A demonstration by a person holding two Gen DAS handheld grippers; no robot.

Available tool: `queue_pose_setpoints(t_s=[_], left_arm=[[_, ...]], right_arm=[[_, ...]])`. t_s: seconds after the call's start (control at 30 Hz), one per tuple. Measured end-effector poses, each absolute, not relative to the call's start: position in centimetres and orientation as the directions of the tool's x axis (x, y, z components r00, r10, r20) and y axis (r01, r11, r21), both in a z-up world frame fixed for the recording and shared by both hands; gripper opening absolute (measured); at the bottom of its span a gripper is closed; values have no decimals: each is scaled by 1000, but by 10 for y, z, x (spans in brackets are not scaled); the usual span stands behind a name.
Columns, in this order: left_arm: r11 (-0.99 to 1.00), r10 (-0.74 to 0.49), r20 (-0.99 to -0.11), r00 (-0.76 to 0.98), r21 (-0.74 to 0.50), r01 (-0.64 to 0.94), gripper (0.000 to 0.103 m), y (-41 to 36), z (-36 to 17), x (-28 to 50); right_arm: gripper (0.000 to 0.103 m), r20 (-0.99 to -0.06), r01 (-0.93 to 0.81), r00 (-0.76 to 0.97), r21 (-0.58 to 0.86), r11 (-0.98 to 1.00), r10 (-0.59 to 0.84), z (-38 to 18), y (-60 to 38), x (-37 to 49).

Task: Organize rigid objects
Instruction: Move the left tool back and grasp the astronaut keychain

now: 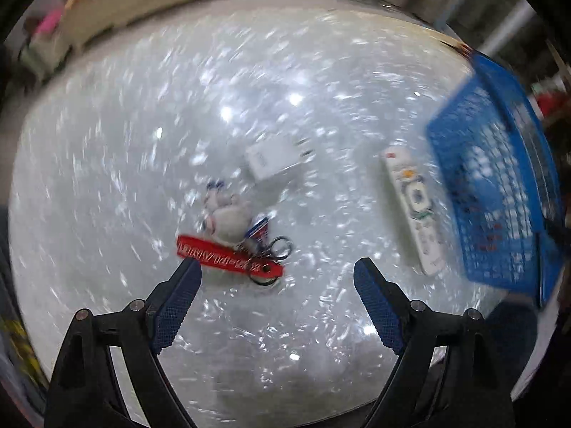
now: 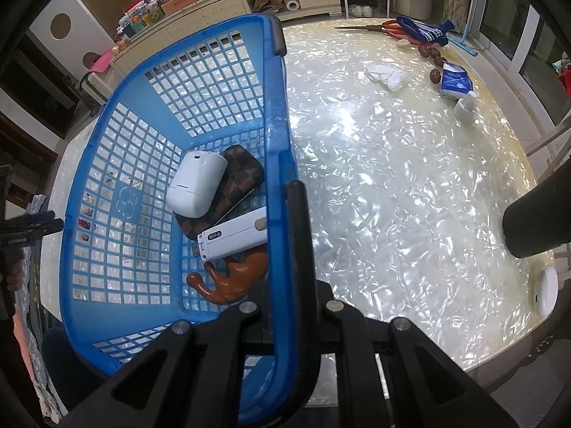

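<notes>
Presently the left tongs (image 1: 276,267) hang spread and empty over the desk (image 1: 107,178) — red keychain (image 1: 228,255) just beyond their tips. Right tongs (image 2: 285,192) pinch the blue basket (image 2: 278,142) rim.

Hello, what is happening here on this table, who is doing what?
A person is sorting small items into a blue basket. The right tongs are shut on the basket's rim. Inside lie a white case, a checkered case, a WiFi stick and a brown figurine. The left tongs, open, hang above a red keychain; a remote and a charger wait on the table.
</notes>
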State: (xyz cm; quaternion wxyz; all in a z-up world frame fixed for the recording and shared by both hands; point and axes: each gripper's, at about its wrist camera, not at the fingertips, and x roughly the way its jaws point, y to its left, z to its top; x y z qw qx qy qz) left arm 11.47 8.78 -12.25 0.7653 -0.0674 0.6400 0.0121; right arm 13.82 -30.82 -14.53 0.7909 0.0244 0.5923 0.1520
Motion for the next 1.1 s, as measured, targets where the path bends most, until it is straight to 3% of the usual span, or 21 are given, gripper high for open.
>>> queue_pose_setpoints(t_s=[0.27, 0.47, 0.77, 0.9, 0.97, 1.03, 1.1], left_arm=[[960, -13, -973, 229, -76, -271, 89, 114, -140, 118], [967, 60, -969, 238, -2, -254, 89, 115, -151, 132], [962, 34, -980, 194, -20, -272, 89, 115, -172, 146], [962, 82, -985, 149, 39, -272, 79, 111, -184, 148], [958, 58, -985, 164, 9, -287, 74, 114, -186, 146], [952, 40, -981, 191, -20, -305, 56, 117, -184, 145], [954, 40, -980, 194, -20, -298, 53, 117, -184, 145]], right_arm=[[9, -931, -215, 249, 215, 953, 266, -146, -307, 139], [9, -936, -224, 242, 202, 953, 255, -146, -306, 139], [9, -943, -223, 229, 191, 956, 242, -152, -303, 142], [9, -943, -221, 229, 191, 956, 241, -153, -303, 143], [9, -943, -221, 229, 192, 956, 242, -153, -304, 143], [9, -943, -222, 230, 190, 956, 241, -153, -303, 143], [9, -942, -220, 231, 192, 956, 242, -153, -304, 143]])
